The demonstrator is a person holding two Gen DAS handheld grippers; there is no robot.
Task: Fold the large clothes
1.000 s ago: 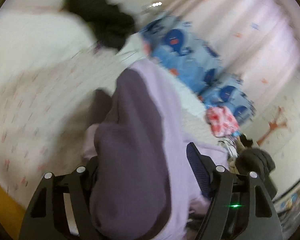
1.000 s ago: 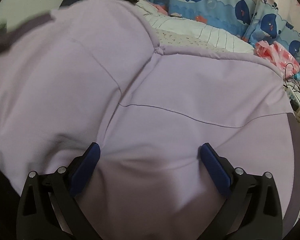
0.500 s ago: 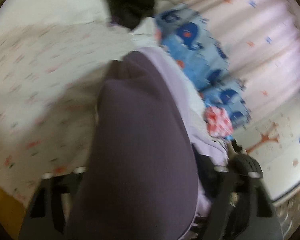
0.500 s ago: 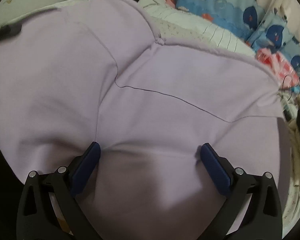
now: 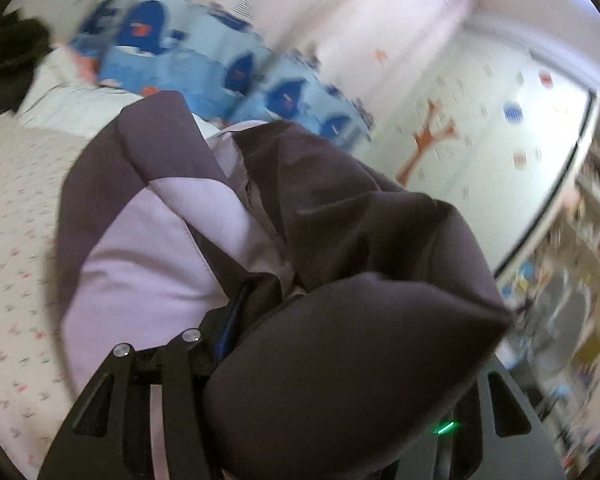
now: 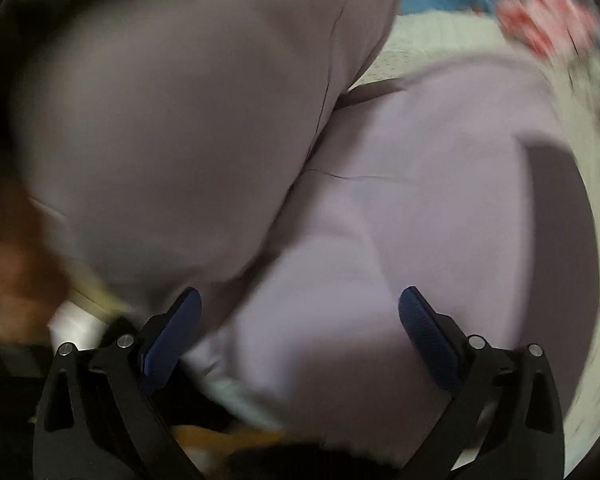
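Observation:
A large lilac garment with dark purple panels (image 5: 308, 232) is bunched over my left gripper (image 5: 260, 320), which is shut on its cloth; only the left blue pad edge shows, the rest is hidden by the fabric. In the right wrist view the same garment (image 6: 420, 184) fills the frame, spread on the bed with a raised fold at the left. My right gripper (image 6: 300, 320) is open, its blue pads wide apart just above the lilac cloth, holding nothing.
The bed has a white sheet with small red prints (image 5: 16, 216). Blue whale-print pillows (image 5: 204, 60) and a black garment (image 5: 8, 56) lie at its far end. A pink patterned cloth (image 6: 548, 28) lies at the bed's right. Shelves (image 5: 580, 280) stand to the right.
My left gripper has lifted and swung right with the garment bunched over it. The cloth has folded over toward the right gripper's view, which is now blurred and closer to the fabric.

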